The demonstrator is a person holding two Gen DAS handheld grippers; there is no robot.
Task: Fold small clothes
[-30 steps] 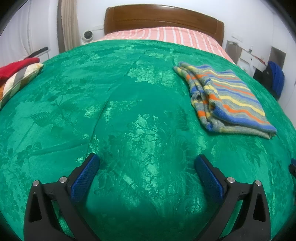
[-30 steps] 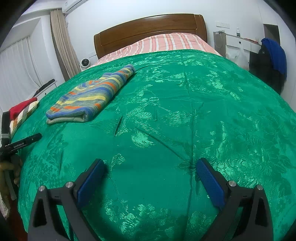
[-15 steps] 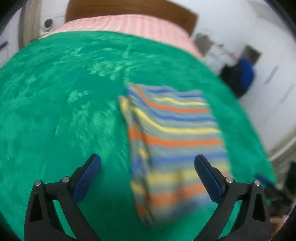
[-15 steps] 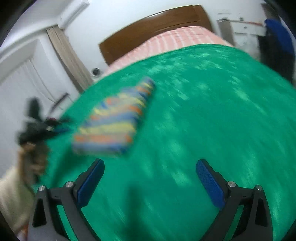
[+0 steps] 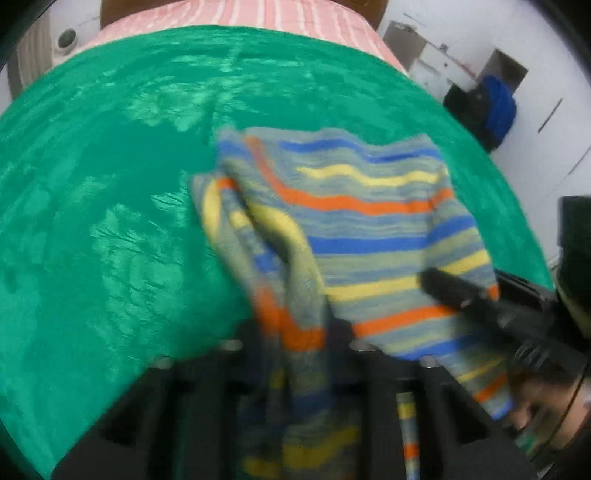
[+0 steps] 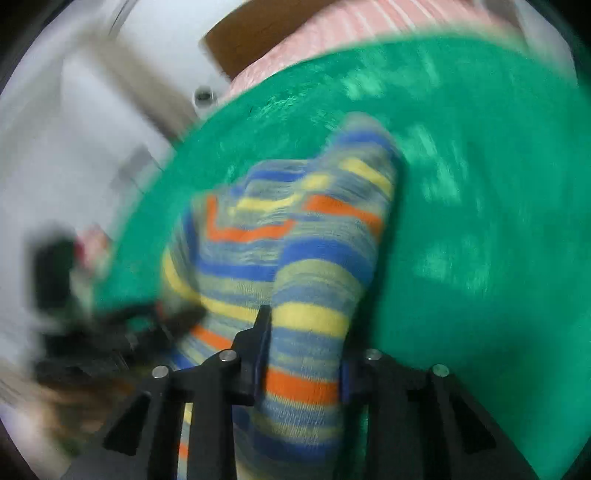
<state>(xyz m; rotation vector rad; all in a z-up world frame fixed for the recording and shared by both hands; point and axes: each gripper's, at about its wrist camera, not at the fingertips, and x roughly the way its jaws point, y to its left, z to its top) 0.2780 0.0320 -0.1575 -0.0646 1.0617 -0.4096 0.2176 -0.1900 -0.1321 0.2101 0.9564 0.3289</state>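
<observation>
A knitted garment (image 5: 369,221) striped in blue, yellow, orange and grey lies on the green bedspread (image 5: 110,221). Its near edge is bunched up and lifted. My left gripper (image 5: 295,332) has its jaws closing, with the garment's left fold pinched between them. At the right of the left wrist view, the right gripper (image 5: 461,291) reaches over the garment's near right corner. In the right wrist view, my right gripper (image 6: 303,350) is closing on a thick fold of the garment (image 6: 314,258). The left gripper (image 6: 147,325) shows as a dark blur to the left. Both views are motion-blurred.
The green bedspread (image 6: 480,258) spreads wide on every side. A pink striped sheet (image 5: 258,14) lies at the headboard end. A dark blue bundle (image 5: 495,107) sits beyond the bed's right edge. A person's hand (image 5: 535,406) shows at lower right.
Both grippers swept across the bed to the striped garment and their wide-open jaws narrowed onto its near edge. The flat folded garment is now bunched and raised there.
</observation>
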